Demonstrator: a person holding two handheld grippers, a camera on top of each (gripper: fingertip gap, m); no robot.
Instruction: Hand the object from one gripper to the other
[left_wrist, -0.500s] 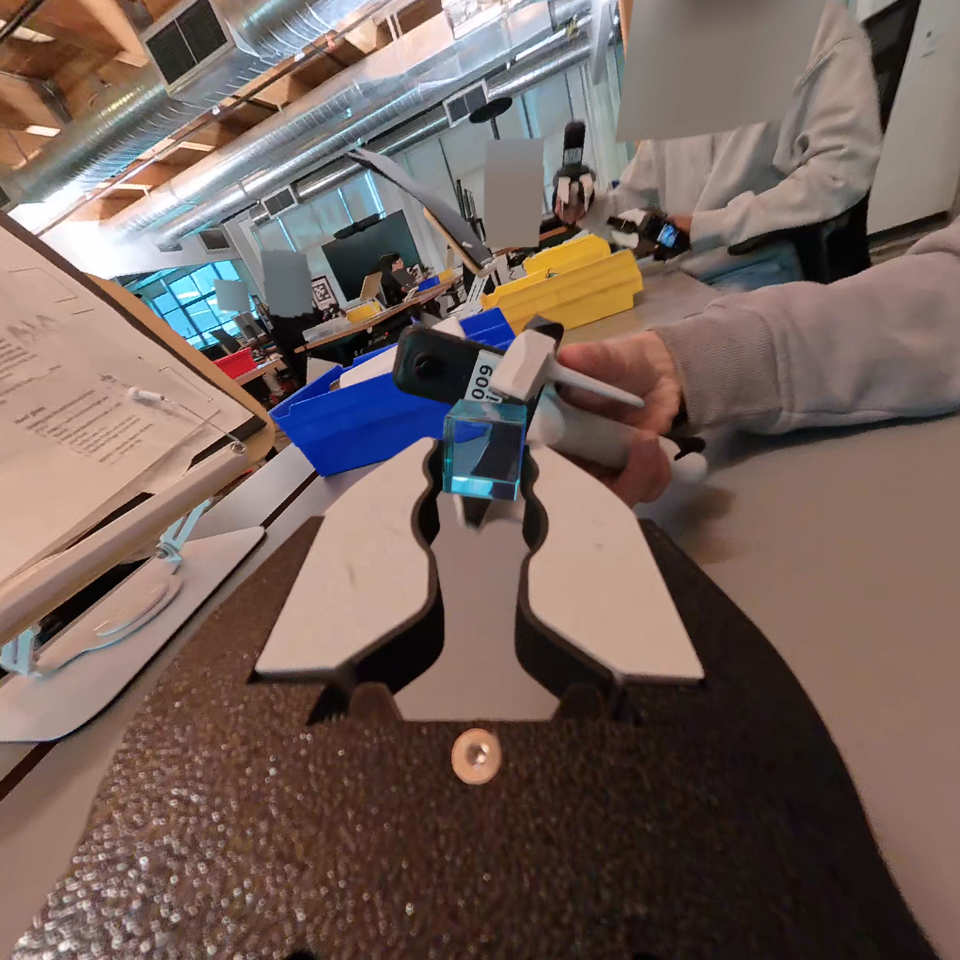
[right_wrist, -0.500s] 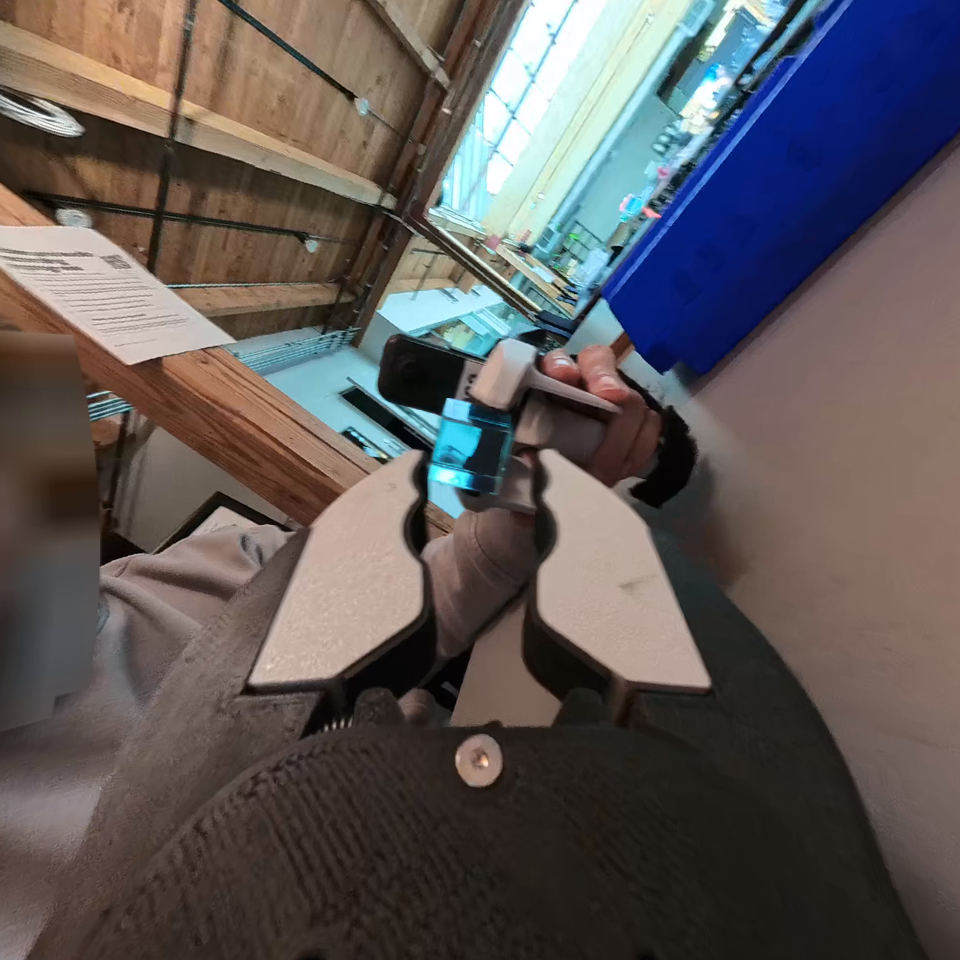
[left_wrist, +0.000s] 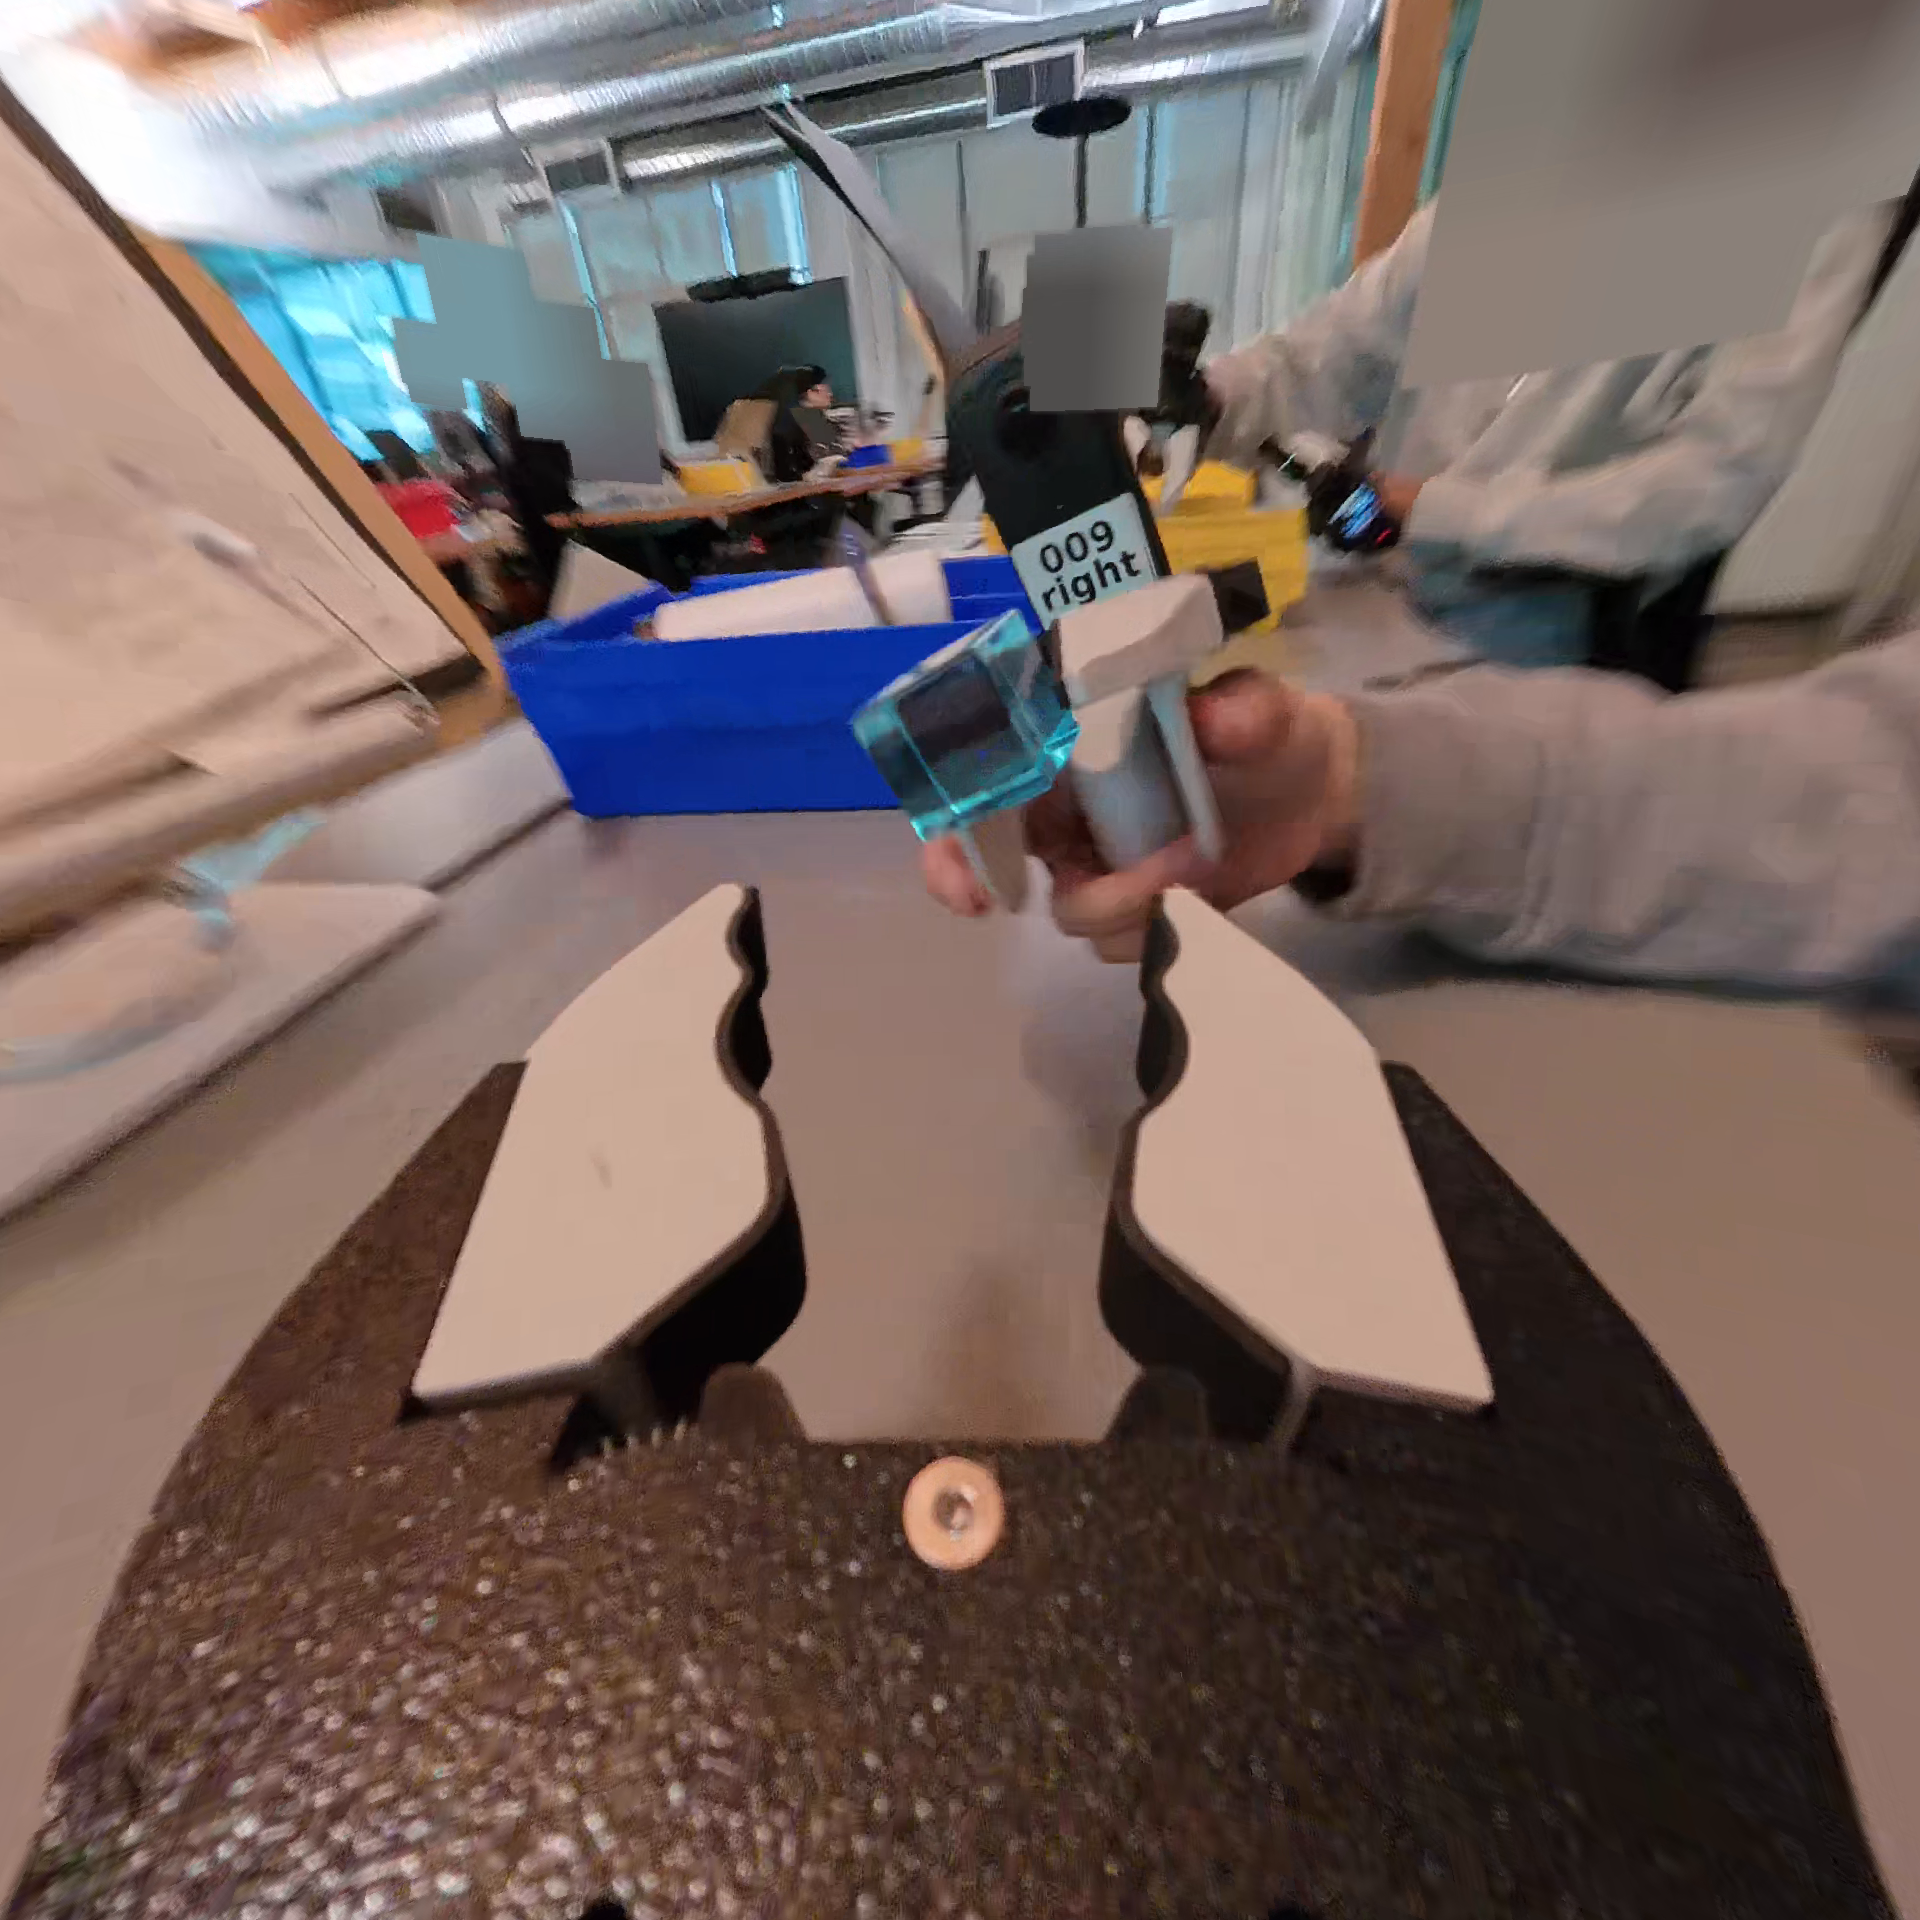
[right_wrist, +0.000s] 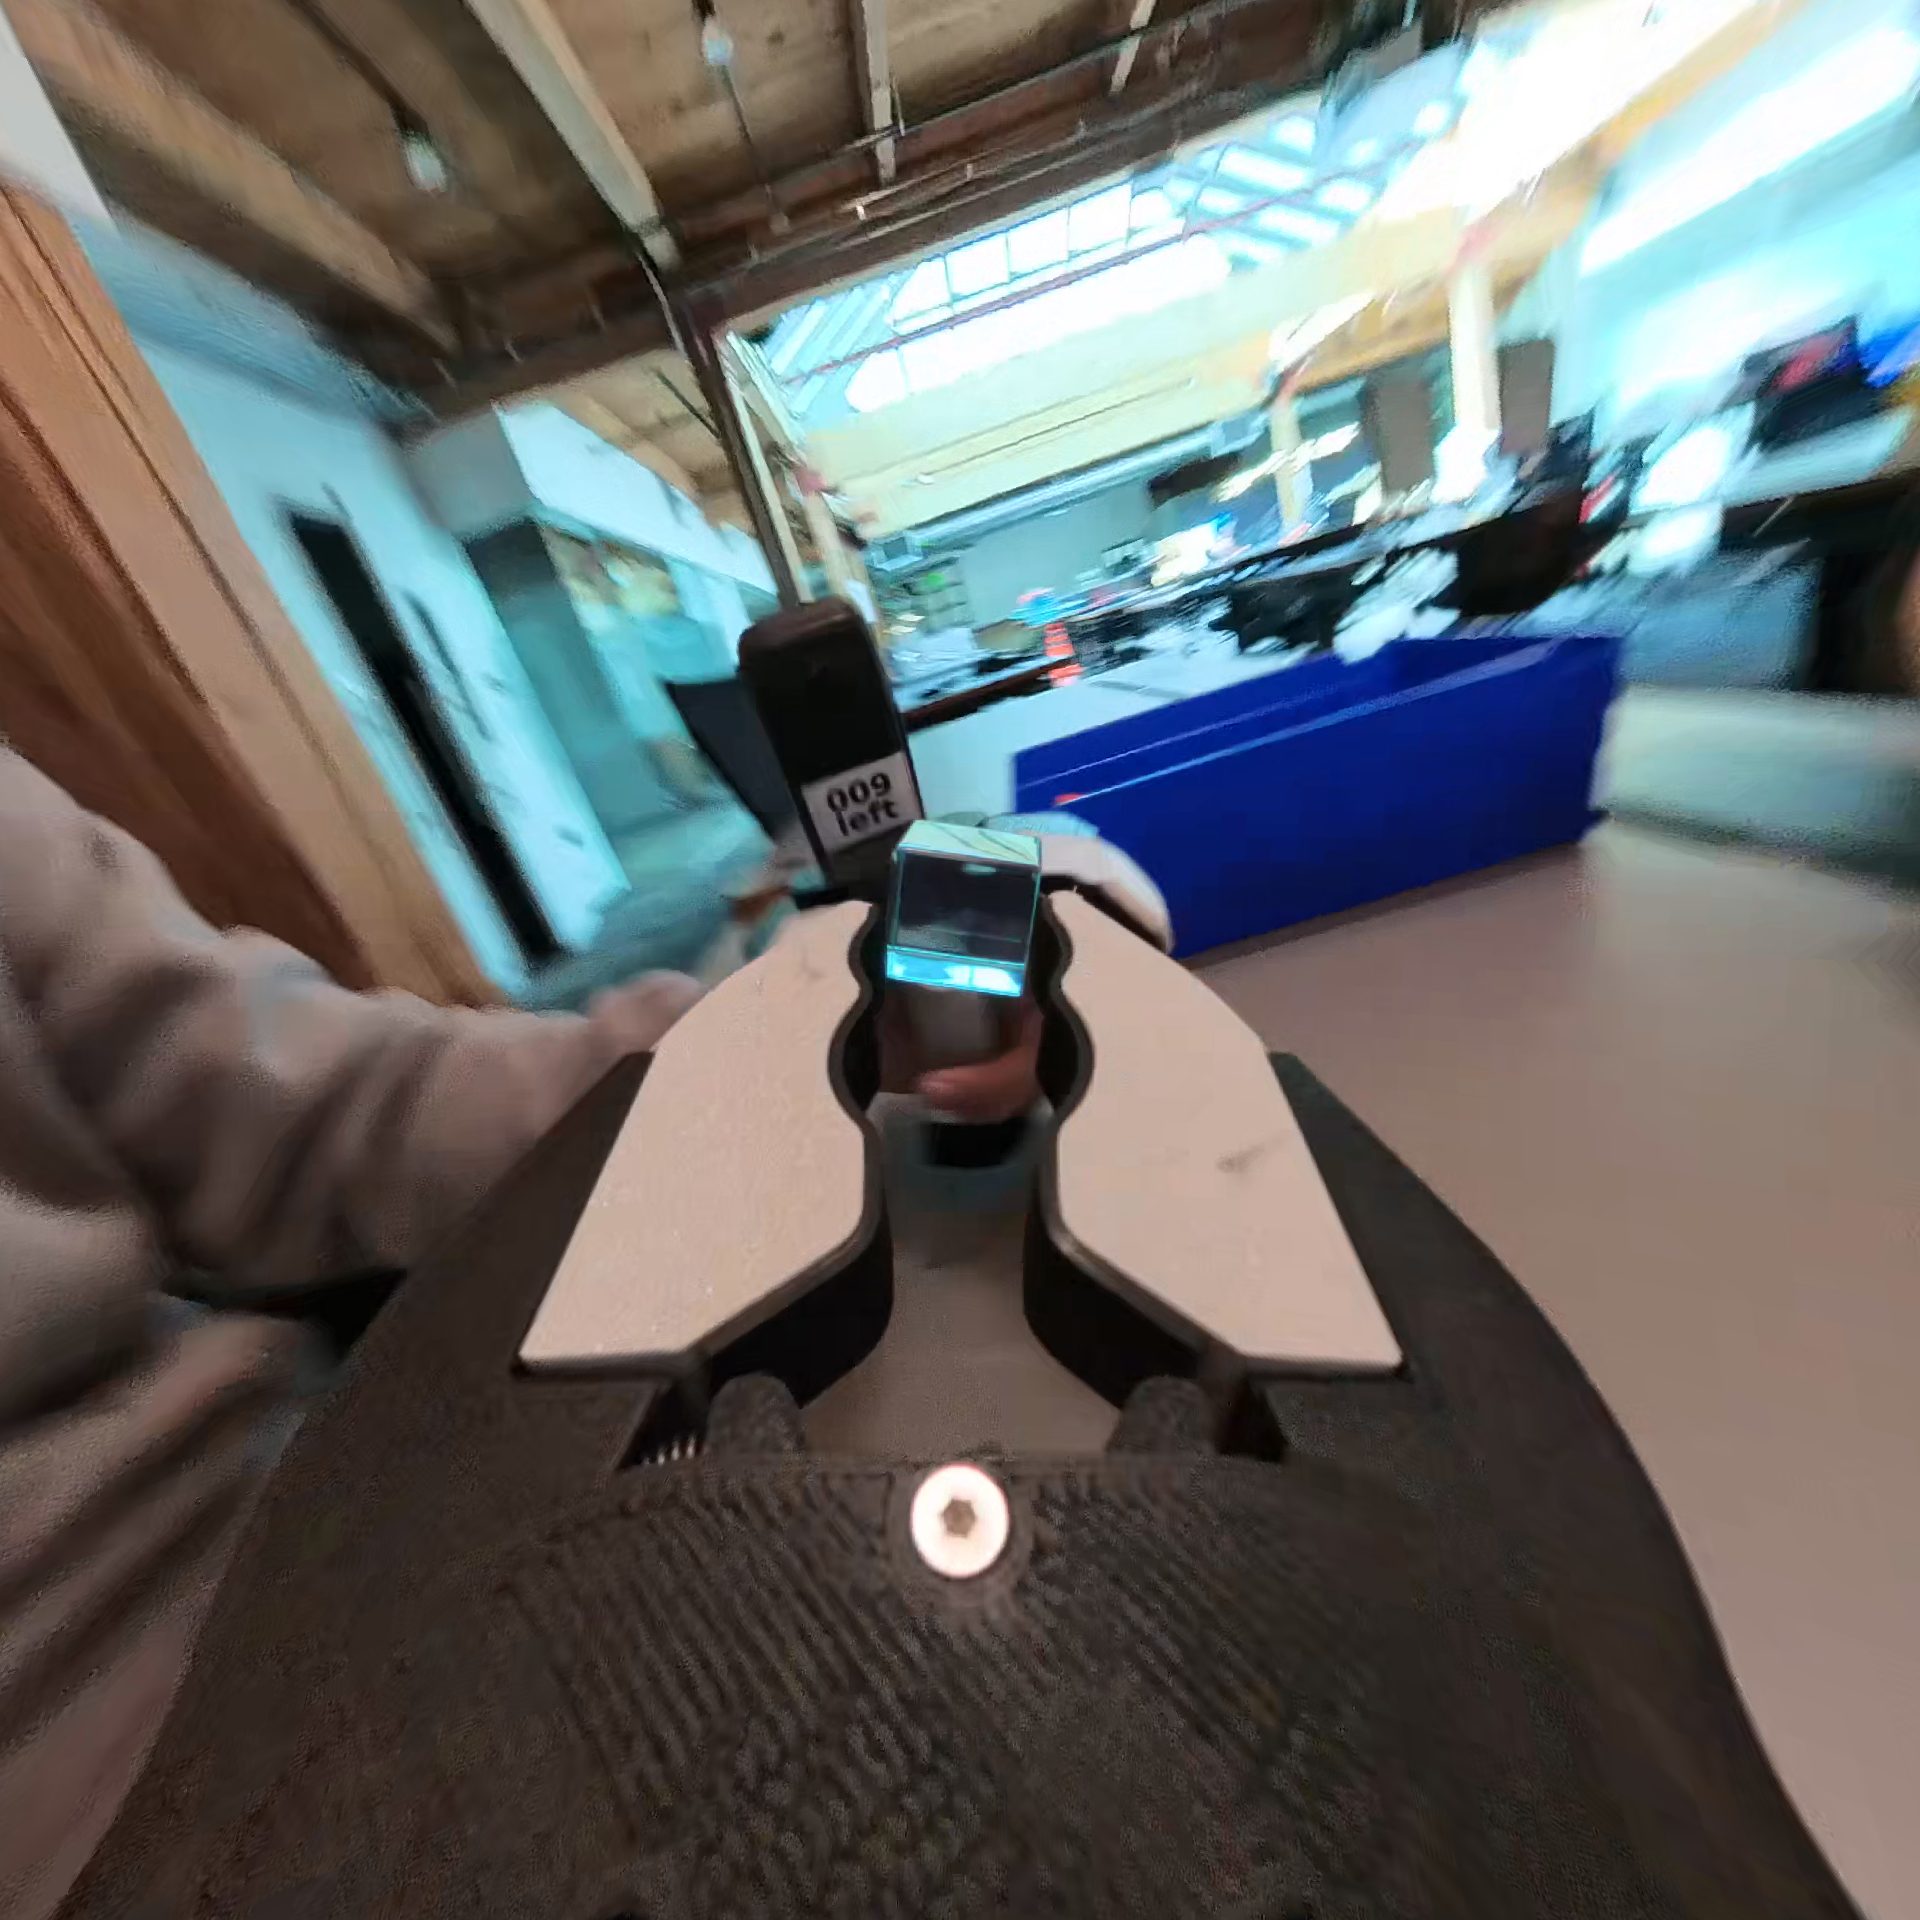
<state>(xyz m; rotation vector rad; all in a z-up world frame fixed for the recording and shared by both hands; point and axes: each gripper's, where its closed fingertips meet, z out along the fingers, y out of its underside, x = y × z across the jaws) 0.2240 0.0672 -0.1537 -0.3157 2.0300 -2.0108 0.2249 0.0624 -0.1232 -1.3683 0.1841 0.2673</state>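
Note:
A clear blue-tinted cube (right_wrist: 961, 914) sits between the fingertips of my right gripper (right_wrist: 954, 930), which is shut on it above the grey table (right_wrist: 1558, 1039). In the left wrist view the cube (left_wrist: 966, 727) hangs at the tip of that hand-held gripper, a little ahead of and above my left gripper (left_wrist: 956, 914). My left gripper is open wide and empty, apart from the cube. The left gripper's black camera body (right_wrist: 831, 727) shows just behind the cube in the right wrist view.
A blue bin (left_wrist: 727, 717) stands on the table behind the cube. A tilted board with papers (left_wrist: 156, 623) rises at the left. Yellow bins (left_wrist: 1247, 530) and a seated person in a grey top (left_wrist: 1558, 468) are at the back right. The grippers are tip to tip, or close to it.
My left gripper has opened, let go of the cube and drawn back. The cube now stays in my right gripper, which has turned more upright.

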